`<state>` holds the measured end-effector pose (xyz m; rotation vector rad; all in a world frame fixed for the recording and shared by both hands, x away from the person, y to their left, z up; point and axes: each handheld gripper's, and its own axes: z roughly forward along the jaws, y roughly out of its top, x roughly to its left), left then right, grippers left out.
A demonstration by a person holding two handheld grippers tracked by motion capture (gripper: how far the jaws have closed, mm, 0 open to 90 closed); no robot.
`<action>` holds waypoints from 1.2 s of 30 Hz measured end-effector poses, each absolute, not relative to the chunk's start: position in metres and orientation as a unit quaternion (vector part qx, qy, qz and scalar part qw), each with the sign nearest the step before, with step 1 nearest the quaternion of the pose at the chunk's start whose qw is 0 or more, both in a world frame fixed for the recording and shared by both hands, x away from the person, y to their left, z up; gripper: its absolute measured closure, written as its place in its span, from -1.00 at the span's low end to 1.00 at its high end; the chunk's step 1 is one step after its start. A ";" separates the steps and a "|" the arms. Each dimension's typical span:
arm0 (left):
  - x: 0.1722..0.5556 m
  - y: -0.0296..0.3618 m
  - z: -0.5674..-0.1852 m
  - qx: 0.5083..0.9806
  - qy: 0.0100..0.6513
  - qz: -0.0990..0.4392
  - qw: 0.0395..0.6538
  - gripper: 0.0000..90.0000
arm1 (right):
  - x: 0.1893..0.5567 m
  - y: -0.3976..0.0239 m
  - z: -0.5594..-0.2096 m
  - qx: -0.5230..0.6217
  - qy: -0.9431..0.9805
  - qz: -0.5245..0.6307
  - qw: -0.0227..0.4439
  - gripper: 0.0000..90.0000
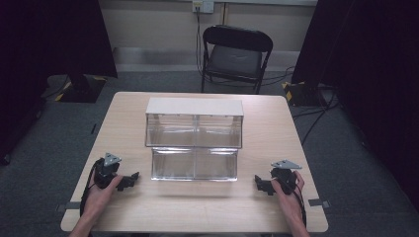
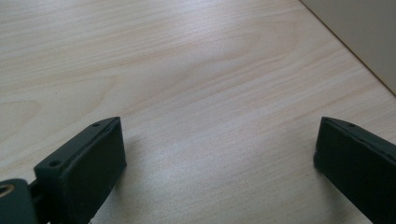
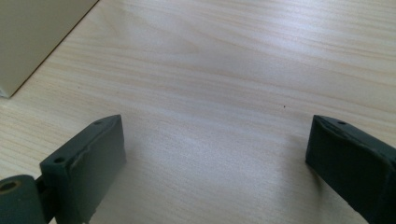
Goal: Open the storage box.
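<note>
- Left gripper point(image 1: 129, 179) rested on the wooden table point(image 1: 128, 111) near its front left corner, jaws spread wide over bare wood and holding nothing.
- Between the two tools, well apart from both, stood the clear two-tier storage box point(image 1: 194, 140), its white lid point(image 1: 194, 106) on the upper tier and the lower drawers facing the person.
- Right gripper point(image 1: 262, 183) lay near the front right corner, jaws likewise parted and empty.
- Judged risk: the clear plastic looked light and slippery, so a one-sided push or an off-centre pinch on a drawer front could slide or tip the whole box rather than open it.
</note>
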<state>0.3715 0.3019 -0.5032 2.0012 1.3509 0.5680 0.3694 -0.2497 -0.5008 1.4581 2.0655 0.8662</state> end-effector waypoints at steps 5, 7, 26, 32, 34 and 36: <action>0.372 0.302 -0.503 0.764 0.514 0.217 0.324 -0.98 | 0.370 -0.250 -0.501 0.531 0.752 0.314 0.232 -0.91; 0.372 0.302 -0.503 0.764 0.514 0.217 0.324 -0.98 | 0.369 -0.249 -0.500 0.532 0.753 0.312 0.231 -0.90; 0.372 0.302 -0.503 0.764 0.515 0.217 0.324 -0.98 | 0.360 -0.238 -0.482 0.505 0.758 0.346 0.226 -0.69; 0.372 0.302 -0.503 0.764 0.514 0.217 0.324 -0.98 | 0.357 -0.235 -0.479 0.496 0.761 0.359 0.213 -0.69; 0.372 0.302 -0.503 0.764 0.514 0.217 0.324 -0.98 | 0.356 -0.234 -0.478 0.493 0.762 0.363 0.209 -0.69; 0.372 0.302 -0.503 0.764 0.514 0.217 0.324 -0.98 | 0.354 -0.233 -0.476 0.491 0.763 0.367 0.205 -0.69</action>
